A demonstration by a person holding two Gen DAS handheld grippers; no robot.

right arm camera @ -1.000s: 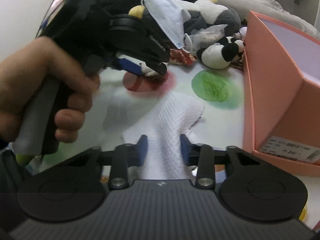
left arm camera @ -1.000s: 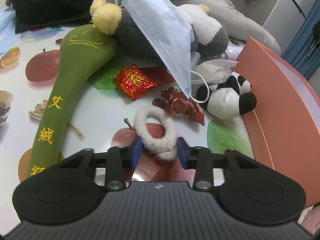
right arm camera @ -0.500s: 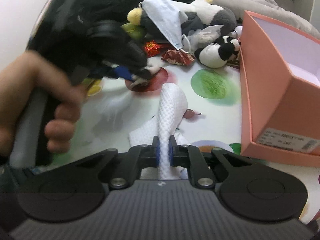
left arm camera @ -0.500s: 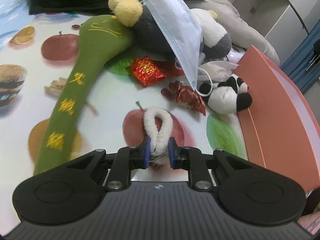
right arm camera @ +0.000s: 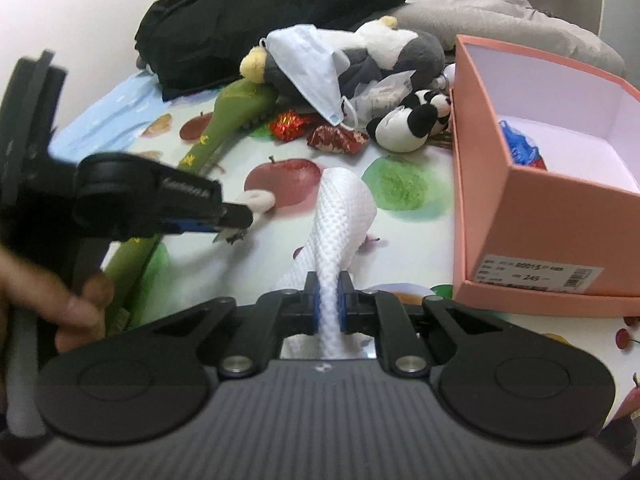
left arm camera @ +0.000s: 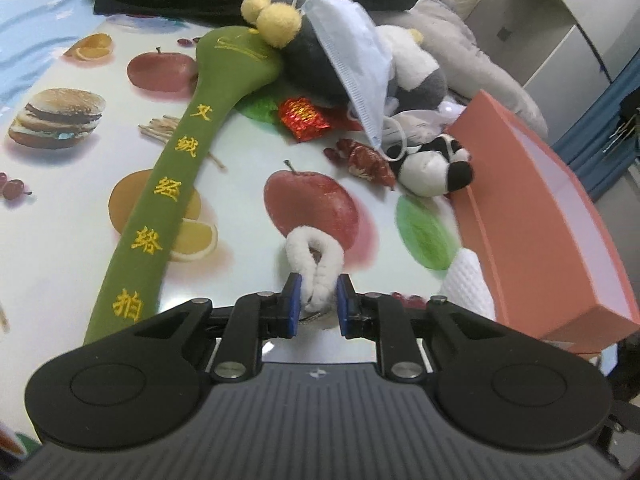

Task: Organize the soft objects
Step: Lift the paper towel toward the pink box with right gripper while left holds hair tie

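My left gripper (left arm camera: 318, 298) is shut on a white fluffy hair tie (left arm camera: 315, 260) and holds it above the fruit-print table (left arm camera: 100, 152). My right gripper (right arm camera: 328, 306) is shut on a white waffle cloth (right arm camera: 340, 216) that hangs lifted off the table. The cloth also shows in the left wrist view (left arm camera: 468, 284). The left gripper (right arm camera: 236, 222) with the hair tie (right arm camera: 258, 200) shows in the right wrist view. A pink open box (right arm camera: 560, 216) stands at the right, with a blue and red item (right arm camera: 520, 150) inside.
At the back lie a long green plush bat (left arm camera: 176, 184), a grey and white plush (left arm camera: 416, 68) under a blue face mask (left arm camera: 356, 60), a small panda plush (left arm camera: 434, 166), red foil wrappers (left arm camera: 302, 118), black clothing (right arm camera: 260, 20) and a grey cushion (right arm camera: 500, 28).
Both grippers closed, the left on the hair tie and the right on the cloth, then lifted them up and back from the table. The left gripper moved left in the right wrist view.
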